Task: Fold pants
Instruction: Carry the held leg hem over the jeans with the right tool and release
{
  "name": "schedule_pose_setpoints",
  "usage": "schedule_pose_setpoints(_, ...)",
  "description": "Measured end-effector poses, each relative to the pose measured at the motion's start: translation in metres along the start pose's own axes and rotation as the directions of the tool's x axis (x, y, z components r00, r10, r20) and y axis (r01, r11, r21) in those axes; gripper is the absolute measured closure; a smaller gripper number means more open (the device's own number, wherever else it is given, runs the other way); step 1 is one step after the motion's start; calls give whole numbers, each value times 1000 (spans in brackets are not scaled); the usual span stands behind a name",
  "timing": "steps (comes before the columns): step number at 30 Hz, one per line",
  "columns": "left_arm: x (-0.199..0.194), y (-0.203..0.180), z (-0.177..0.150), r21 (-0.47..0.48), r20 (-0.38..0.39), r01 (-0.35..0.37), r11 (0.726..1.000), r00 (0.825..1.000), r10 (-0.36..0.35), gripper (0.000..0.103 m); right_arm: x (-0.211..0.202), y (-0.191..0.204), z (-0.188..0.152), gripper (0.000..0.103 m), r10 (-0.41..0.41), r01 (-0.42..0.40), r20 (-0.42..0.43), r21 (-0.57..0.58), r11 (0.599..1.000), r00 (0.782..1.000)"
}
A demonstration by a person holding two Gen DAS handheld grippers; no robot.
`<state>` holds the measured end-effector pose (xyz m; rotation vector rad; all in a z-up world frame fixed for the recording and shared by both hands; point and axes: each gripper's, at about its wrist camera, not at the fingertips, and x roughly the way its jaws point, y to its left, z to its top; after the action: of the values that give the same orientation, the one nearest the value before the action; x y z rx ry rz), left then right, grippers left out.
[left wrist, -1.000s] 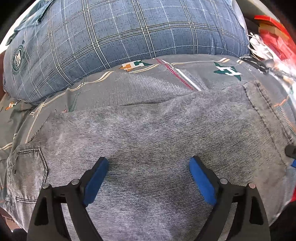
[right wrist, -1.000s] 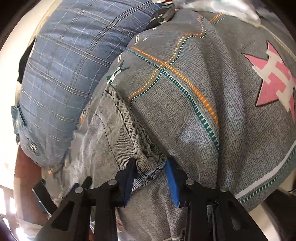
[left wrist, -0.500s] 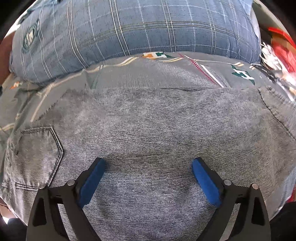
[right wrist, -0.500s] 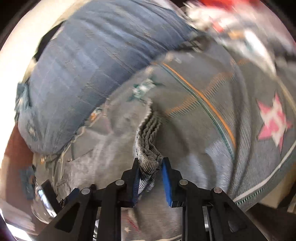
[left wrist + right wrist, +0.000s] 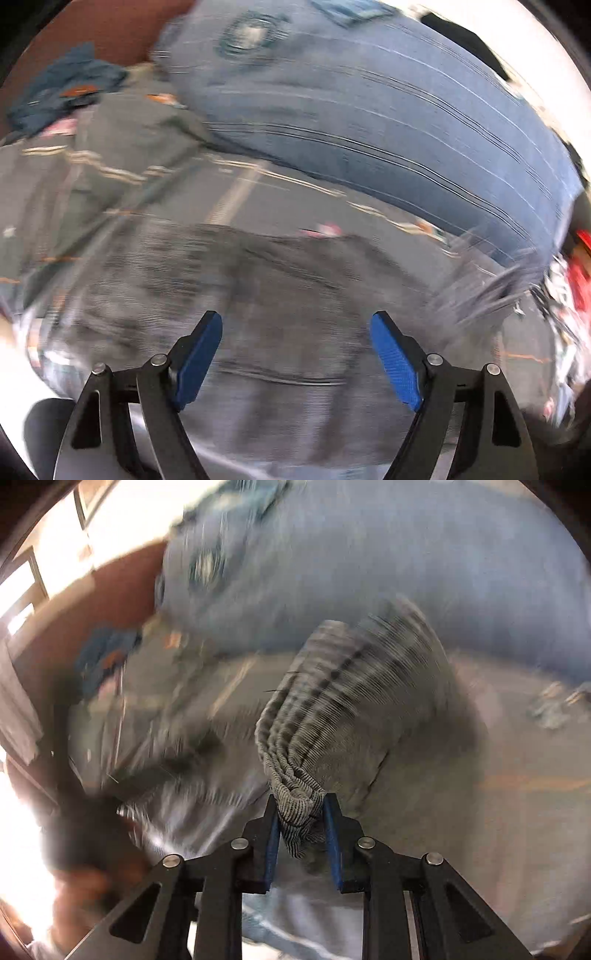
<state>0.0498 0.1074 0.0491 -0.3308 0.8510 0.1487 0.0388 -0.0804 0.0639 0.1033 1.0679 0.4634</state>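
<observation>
Grey denim pants [image 5: 280, 273] lie spread on the bed, blurred by motion in both views. My left gripper [image 5: 295, 321] hovers over the cloth; its blue pads are wide apart and closing, and nothing is pinched between them. My right gripper [image 5: 301, 805] is shut on the bunched, ribbed striped edge of the pants [image 5: 332, 701]. That fabric rises from the pads and fans out towards the pillow. The rest of the pants trails below and to the left in the right wrist view.
A big blue plaid pillow [image 5: 388, 122] fills the far side of the bed. A grey patterned bedsheet [image 5: 110, 166] lies under the pants. A crumpled blue garment [image 5: 62, 88] sits far left by a brown board [image 5: 103, 40]. Red and white clutter [image 5: 580, 273] lies at the right edge.
Both views swung sideways and blurred. The right gripper closed on the ribbed edge, lifted it and carried it across the pants. The left gripper slid over the cloth and its jaws narrowed slightly.
</observation>
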Motion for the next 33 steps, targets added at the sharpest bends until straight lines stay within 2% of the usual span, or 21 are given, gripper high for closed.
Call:
schedule_pose_setpoints(1, -3, 9, -1, -5, -5, -12, 1000, 1000, 12, 20, 27, -2, -9, 76, 24, -22, -64, 24, 999, 998)
schedule_pose_setpoints(2, -3, 13, -1, -6, -20, -15, 1000, 1000, 15, 20, 39, -5, -16, 73, 53, -49, -71, 49, 998, 996)
schedule_pose_setpoints(3, -3, 12, -1, -7, -31, -8, 1000, 1000, 8, 20, 33, -6, -17, 73, 60, -59, -21, 51, 997, 998)
schedule_pose_setpoints(4, -1, 10, -1, -6, -38, 7, 1000, 999, -7, 20, 27, -8, -16, 66, 94, -92, -30, 59, 994, 995)
schedule_pose_setpoints(5, 0, 6, 0, -4, -44, 18, 1000, 999, -18, 20, 19, -12, -14, 50, 141, -138, -30, 86, 987, 990)
schedule_pose_setpoints(6, -4, 7, 1, -3, -48, 35, 999, 998, -35, 20, 6, -23, -12, 43, 180, -179, 3, 127, 976, 984)
schedule_pose_setpoints(8, -7, -10, 1, 17, -56, 98, 995, 994, -96, 20, -17, -43, -11, 40, 194, -203, 62, 187, 961, 979)
schedule_pose_setpoints(11, -9, -44, 0, 67, -76, 174, 982, 983, -169, 20, -43, -90, -17, 41, 217, -258, 155, 338, 905, 964)
schedule_pose_setpoints(13, -10, -61, -4, 95, -102, 209, 973, 975, -200, 20, -43, -119, -27, 41, 230, -278, 163, 420, 864, 959)
schedule_pose_setpoints(14, -3, -70, -7, 103, -141, 216, 971, 969, -201, 20, -37, -130, -32, 41, 238, -282, 152, 455, 845, 959)
schedule_pose_setpoints(15, 5, -74, -12, 111, -181, 217, 970, 964, -194, 20, -30, -138, -40, 41, 248, -279, 129, 487, 828, 960)
schedule_pose_setpoints(17, 39, -83, -32, 163, -303, 164, 973, 947, -108, 20, -17, -153, -50, 40, 291, -308, 121, 545, 780, 949)
schedule_pose_setpoints(18, 61, -82, -46, 192, -385, 116, 975, 922, -34, 20, -18, -158, -49, 40, 304, -325, 132, 551, 768, 943)
schedule_pose_setpoints(19, 69, -81, -53, 207, -405, 108, 972, 914, -15, 22, -22, -160, -46, 40, 315, -336, 137, 552, 763, 939)
schedule_pose_setpoints(20, 61, -83, -56, 249, -350, 105, 963, 937, -12, 22, -29, -163, -40, 41, 315, -342, 146, 544, 767, 938)
schedule_pose_setpoints(22, 47, -88, -57, 270, -327, 86, 959, 945, 7, 22, -42, -165, -21, 41, 294, -339, 170, 511, 790, 940)
schedule_pose_setpoints(26, 22, -99, -52, 310, -227, 106, 945, 973, -35, 21, -46, -180, 24, 41, 209, -261, 159, 482, 836, 965)
schedule_pose_setpoints(28, 29, -102, -57, 332, -257, 124, 935, 966, -36, 20, -29, -192, 47, 41, 181, -217, 121, 495, 841, 976)
schedule_pose_setpoints(30, 49, -100, -70, 341, -323, 87, 936, 946, 30, 19, -9, -199, 61, 41, 202, -213, 76, 485, 848, 976)
schedule_pose_setpoints(32, 46, -99, -76, 362, -281, 91, 928, 960, 16, 18, 8, -195, 73, 51, 178, -158, -6, 436, 886, 984)
schedule_pose_setpoints(33, 44, -100, -78, 370, -278, 89, 925, 960, 18, 18, 16, -191, 79, 56, 112, -88, -38, 397, 914, 993)
